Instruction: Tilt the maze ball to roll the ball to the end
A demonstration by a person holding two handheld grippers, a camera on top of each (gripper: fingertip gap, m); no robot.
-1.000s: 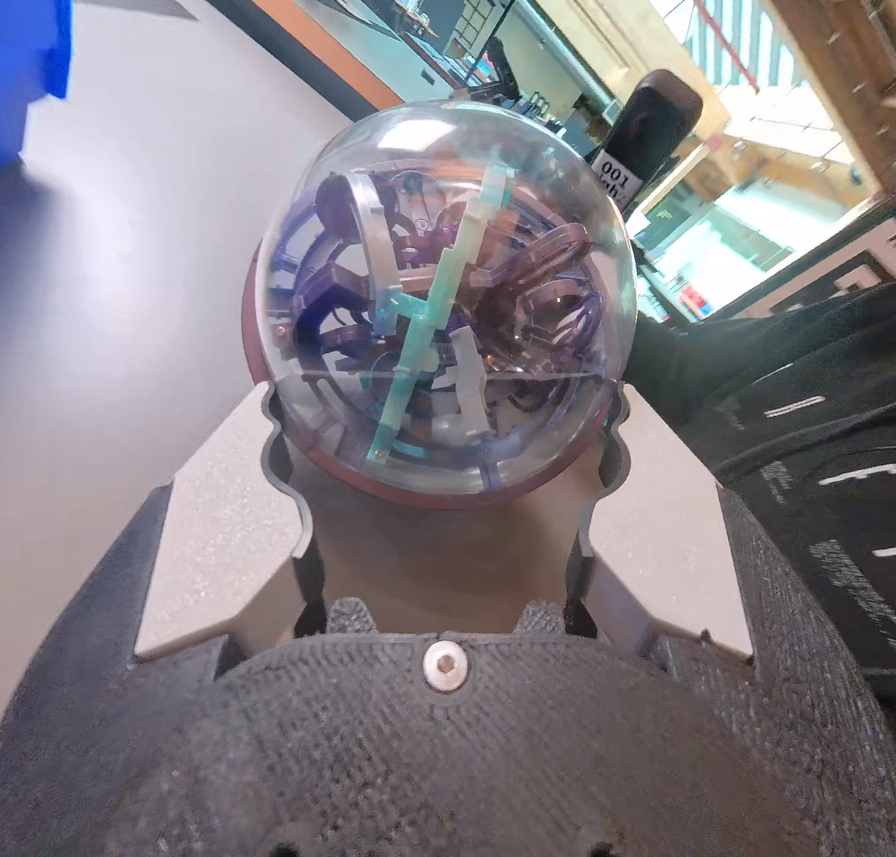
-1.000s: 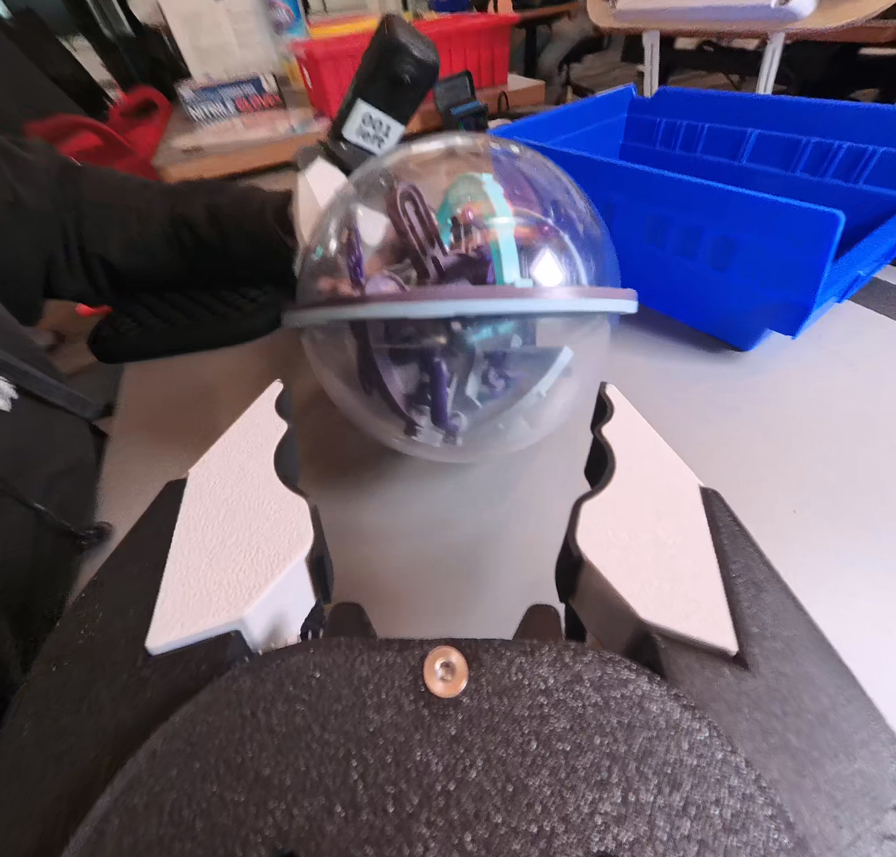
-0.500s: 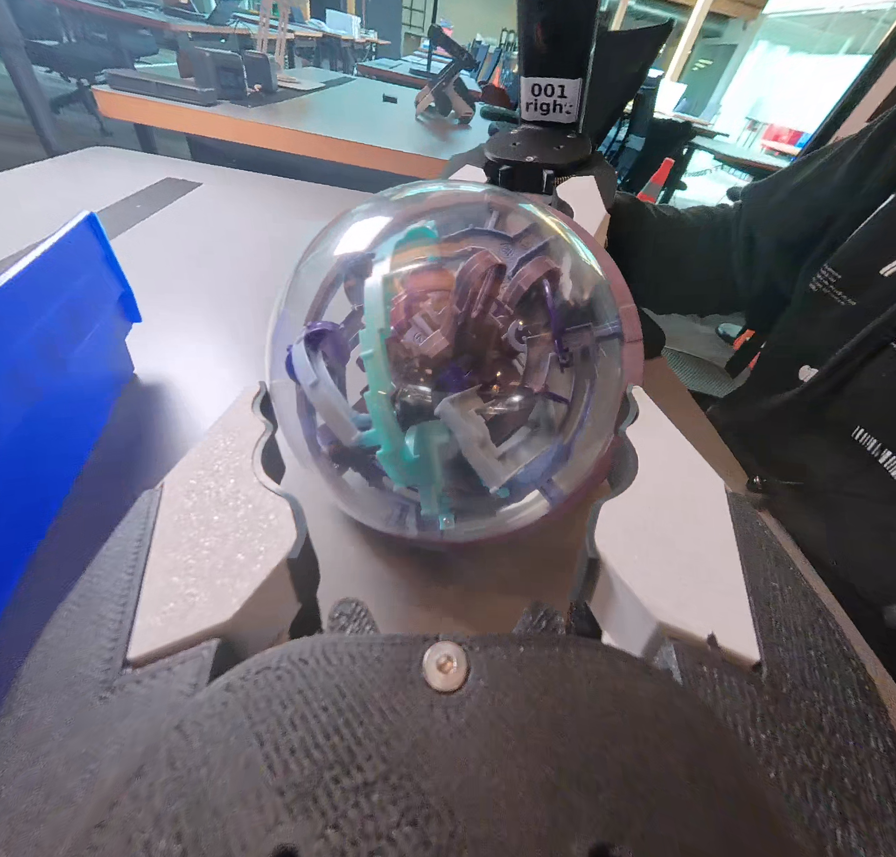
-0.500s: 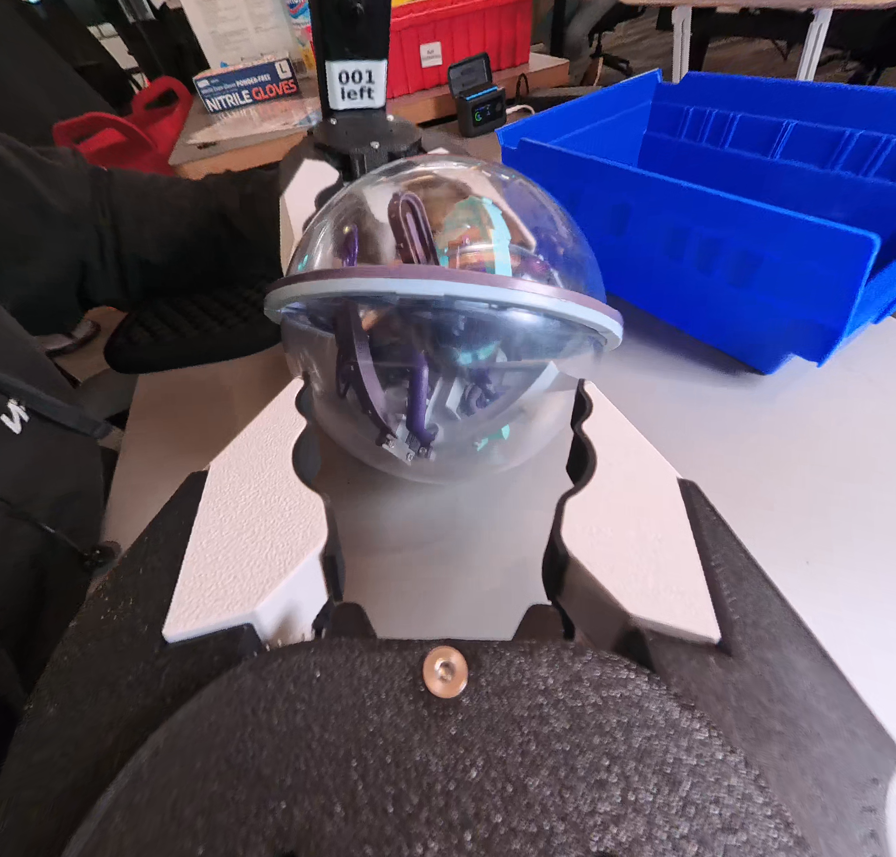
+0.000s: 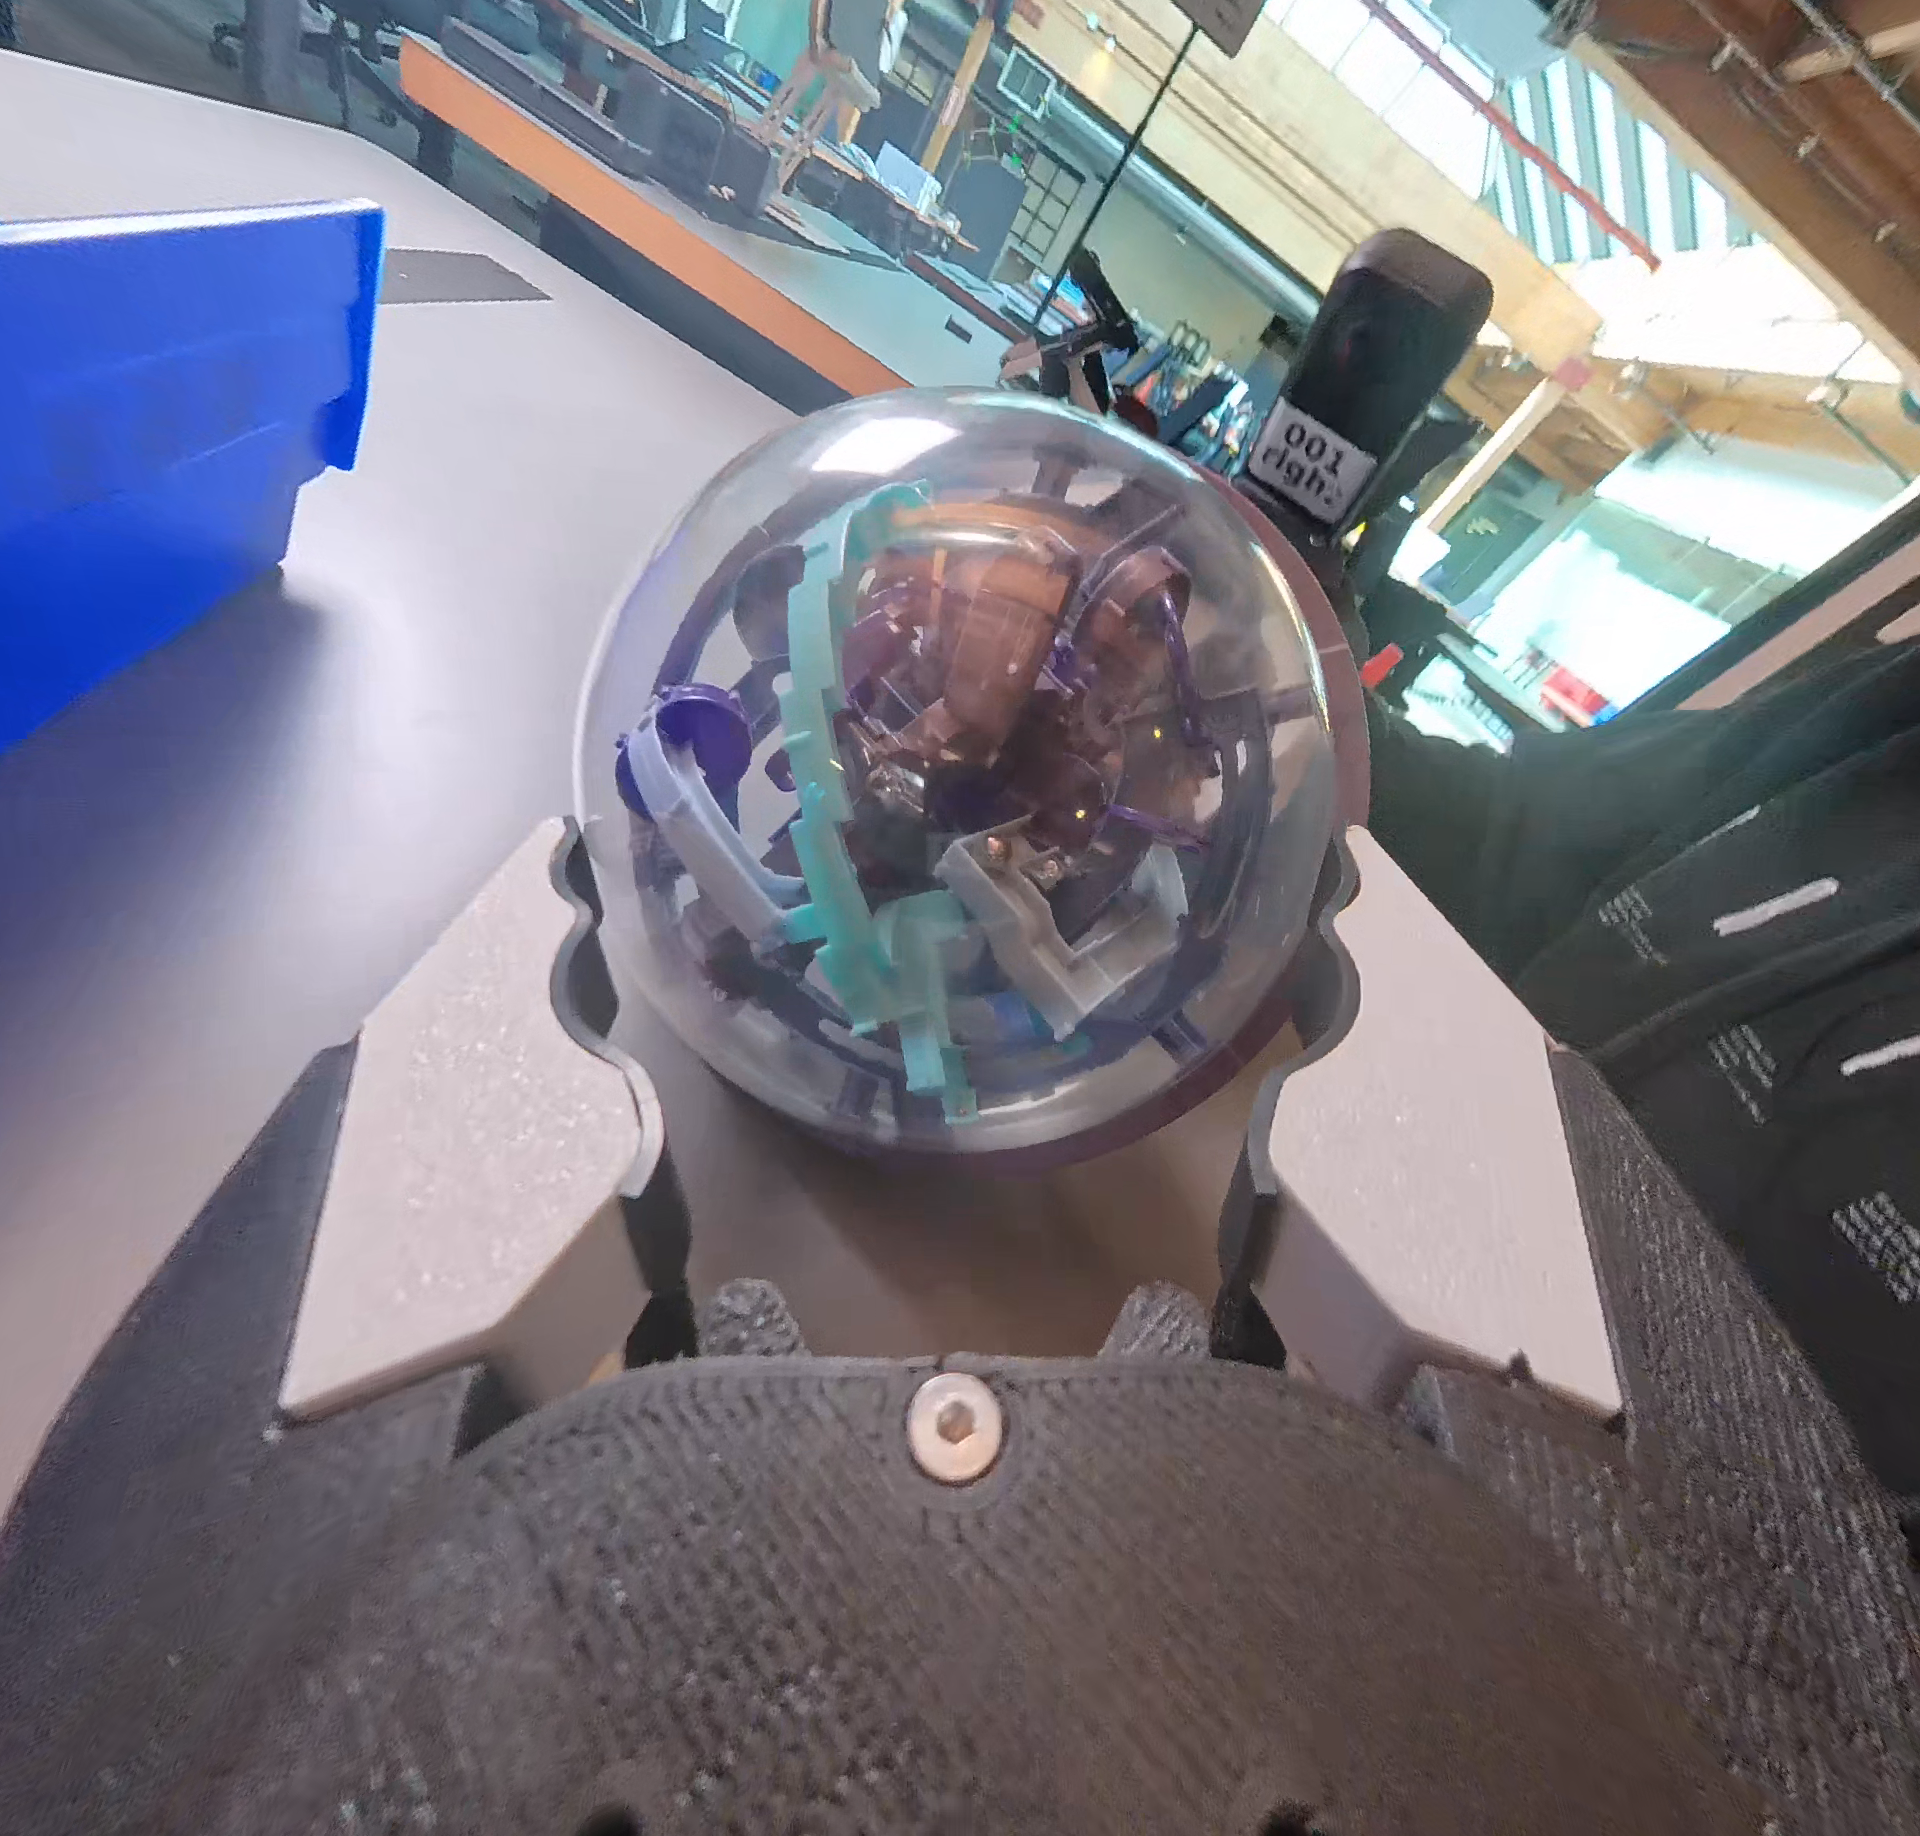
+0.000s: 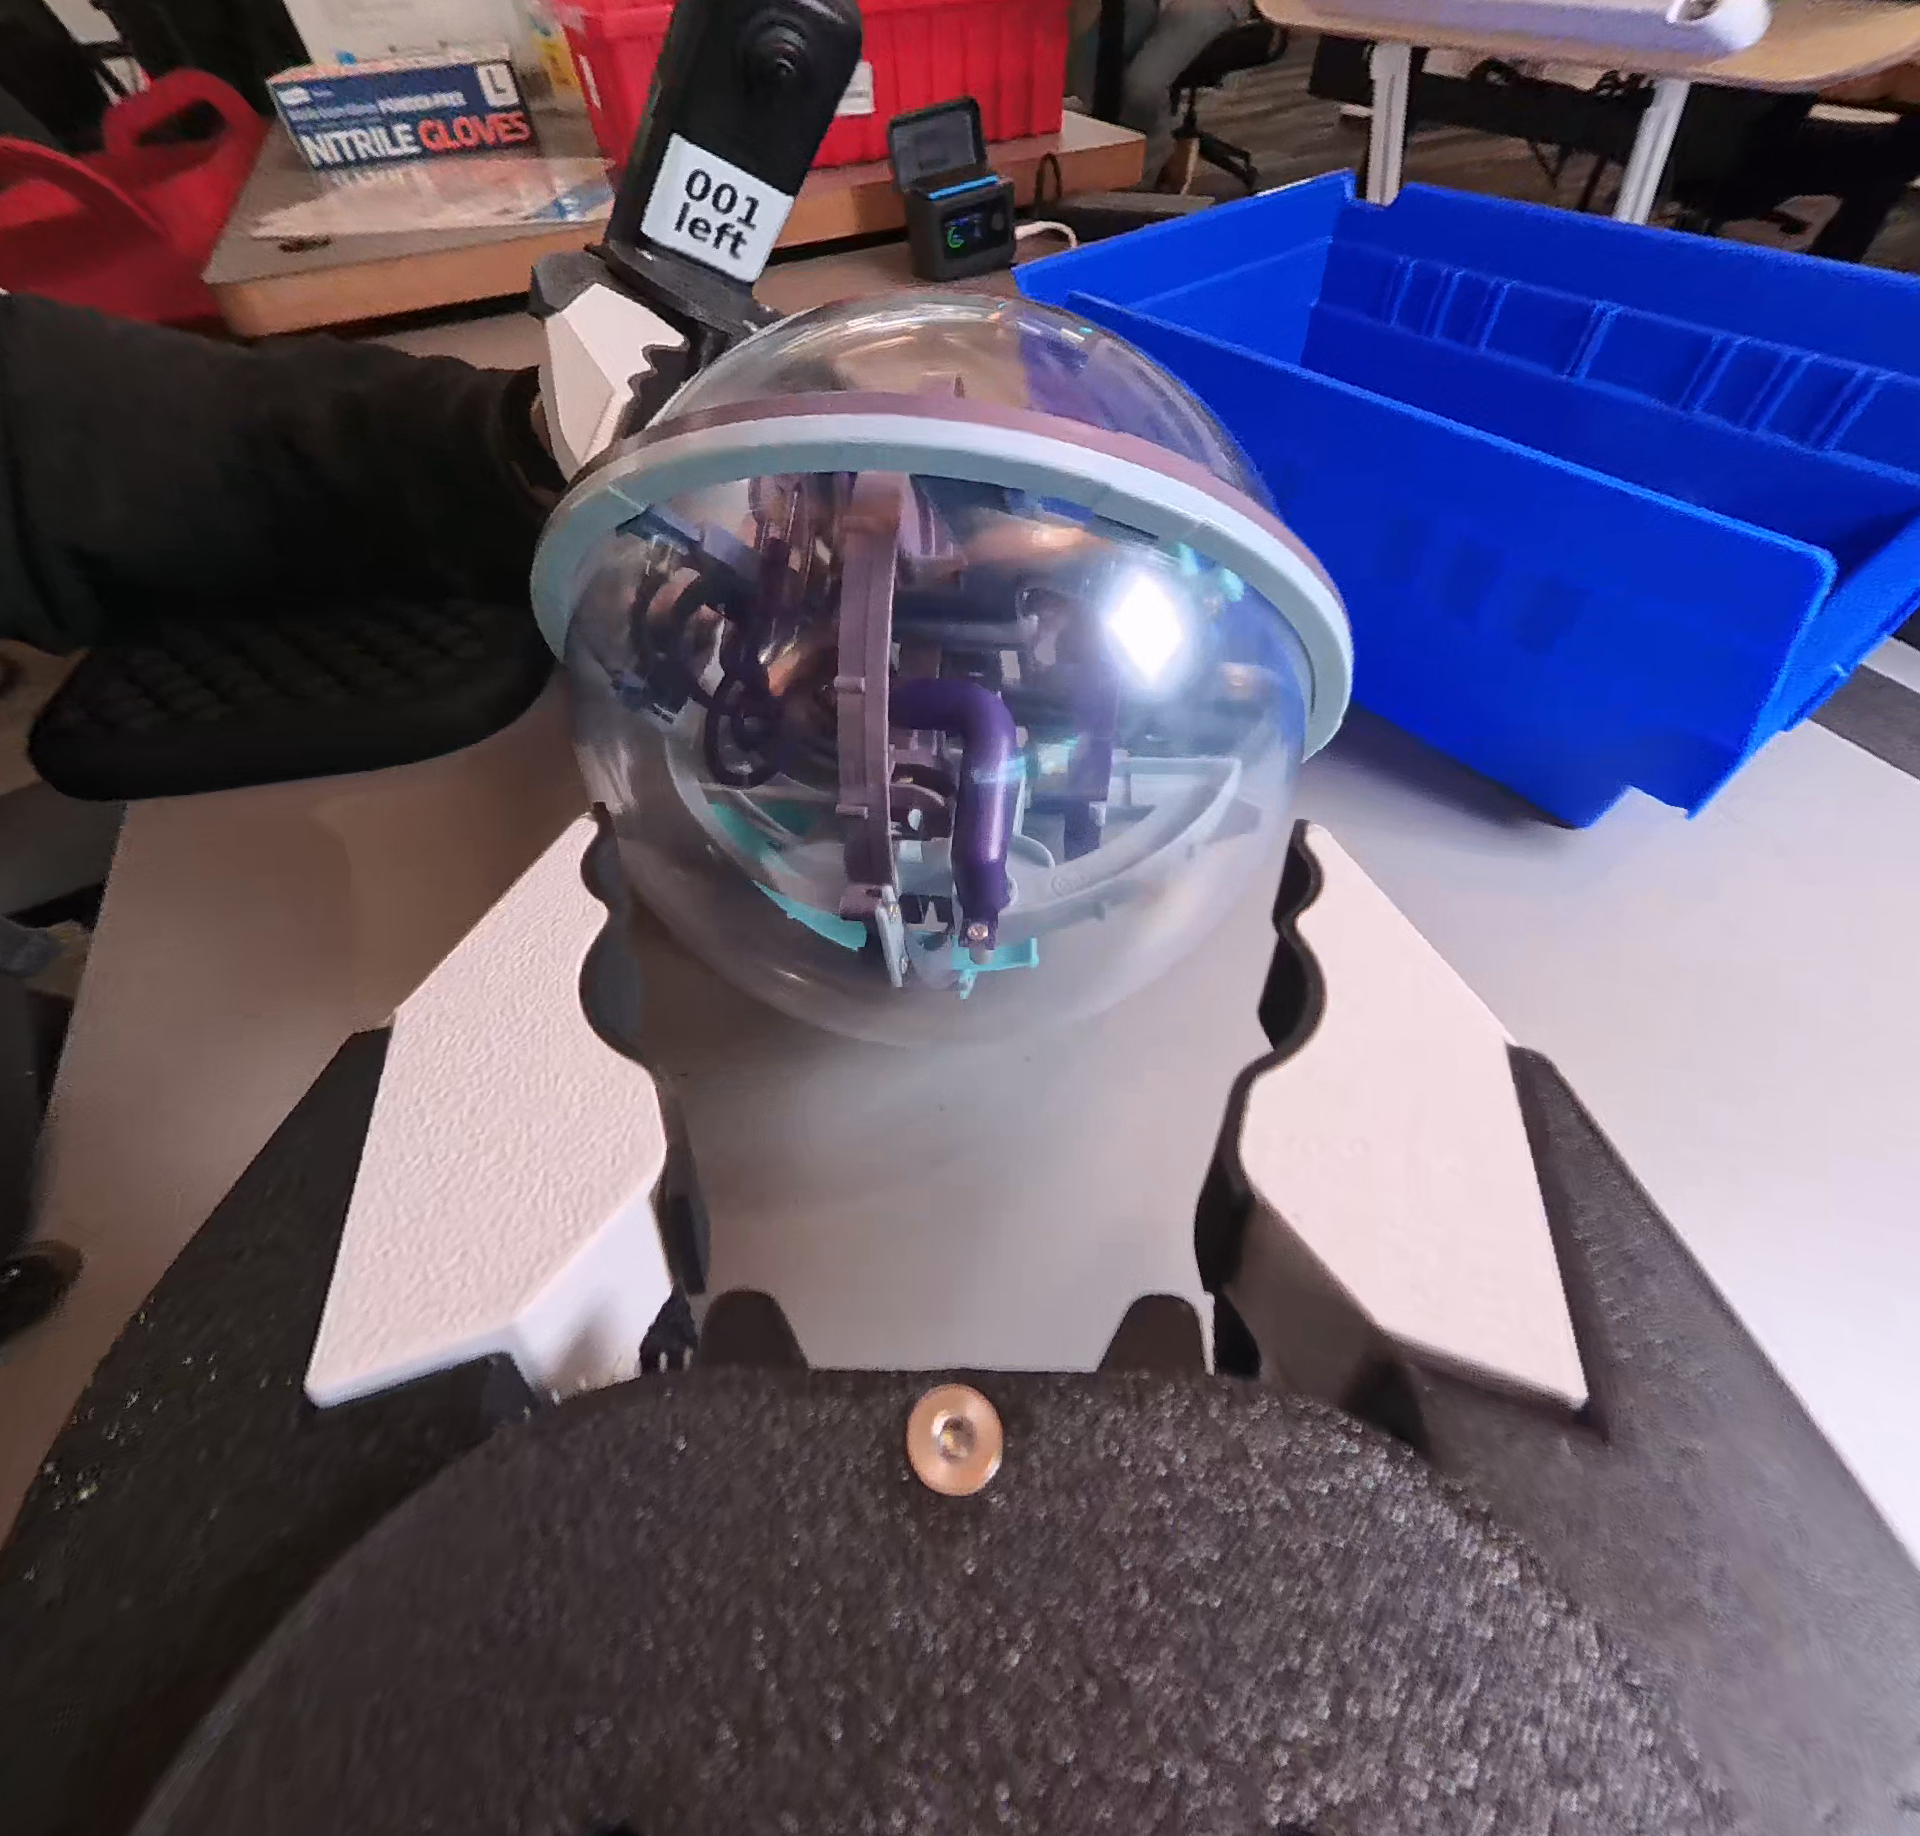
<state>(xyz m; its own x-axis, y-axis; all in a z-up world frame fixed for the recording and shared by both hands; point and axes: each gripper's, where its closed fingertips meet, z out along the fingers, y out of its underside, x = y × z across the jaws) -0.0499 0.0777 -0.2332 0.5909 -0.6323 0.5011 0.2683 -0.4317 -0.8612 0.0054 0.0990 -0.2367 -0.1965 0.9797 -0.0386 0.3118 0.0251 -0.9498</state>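
The maze ball (image 5: 966,768) is a clear sphere with a maze of teal, purple, grey and brown tracks sealed inside; a grey and maroon band (image 6: 935,446) rings it where the two halves join. It sits between the two grippers, which face each other across it over a grey table (image 6: 1662,955).

In the left wrist view, the left gripper (image 5: 961,893) stands wide, and the sphere fills the whole gap, with the dark inner edges of both fingers (image 5: 582,913) against its sides. The band runs down the sphere's right edge here. Whether the small ball shows among the tracks, I cannot tell.

In the right wrist view, the right gripper (image 6: 940,903) is also wide. Its left fingertip touches the sphere's lower left side. Its right fingertip (image 6: 1294,903) seems to stand just clear of the glass, so I cannot tell whether this gripper truly clamps the sphere. The band is tilted here, low at the right.

To the right and farther off on the table sits a blue bin (image 6: 1558,498) with a long divider and slotted walls; no contents show in the visible part. In the left wrist view its corner (image 5: 177,436) appears at the left. Far beyond, a red bin (image 6: 935,41) stands on another table (image 6: 416,269); its contents are hidden. A glove box (image 6: 405,113) lies near it. A black sleeve (image 6: 260,498) reaches in from the left.
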